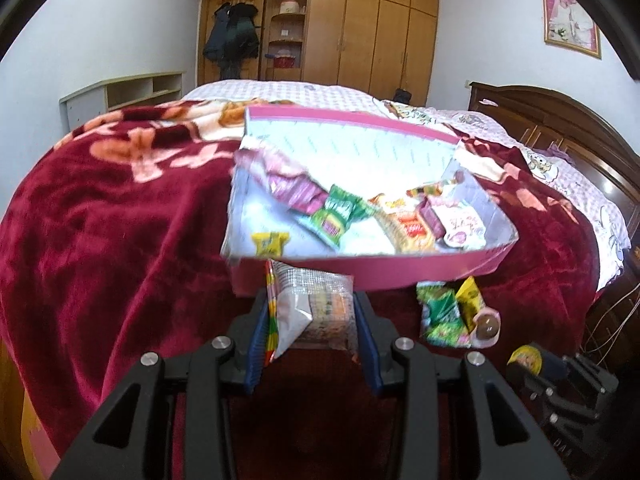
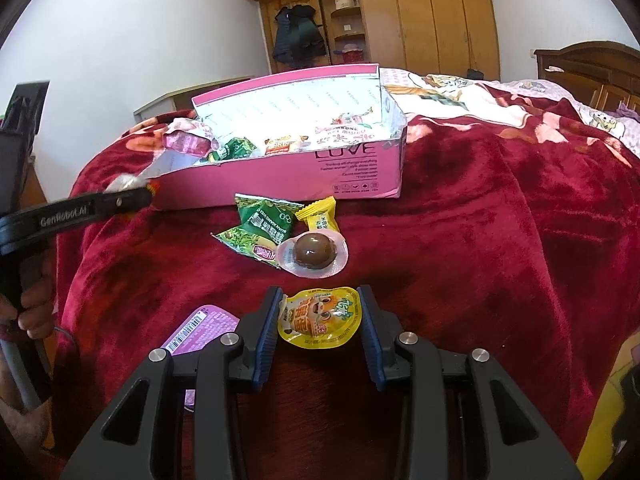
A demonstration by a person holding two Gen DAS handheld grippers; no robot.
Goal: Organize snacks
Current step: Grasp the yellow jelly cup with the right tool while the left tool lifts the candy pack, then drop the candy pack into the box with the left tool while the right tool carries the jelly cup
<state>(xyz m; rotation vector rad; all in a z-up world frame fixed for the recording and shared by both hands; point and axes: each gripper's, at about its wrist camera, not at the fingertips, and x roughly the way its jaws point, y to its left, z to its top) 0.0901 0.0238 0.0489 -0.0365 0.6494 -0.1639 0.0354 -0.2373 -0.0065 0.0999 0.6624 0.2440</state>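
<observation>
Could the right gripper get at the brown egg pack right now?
Probably not yet: the right gripper is shut on a yellow jelly pack. The brown egg pack lies uncovered just ahead on the blanket.

Pink box [image 2: 288, 176], dark red floral blanket [image 2: 480, 220], green packets [image 2: 260, 228], yellow pouch [image 2: 320, 318], silver packet [image 1: 312, 308]

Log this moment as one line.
left gripper: shut on silver packet, near pink box | right gripper: shut on yellow pouch | loose: green packets, egg pack
</observation>
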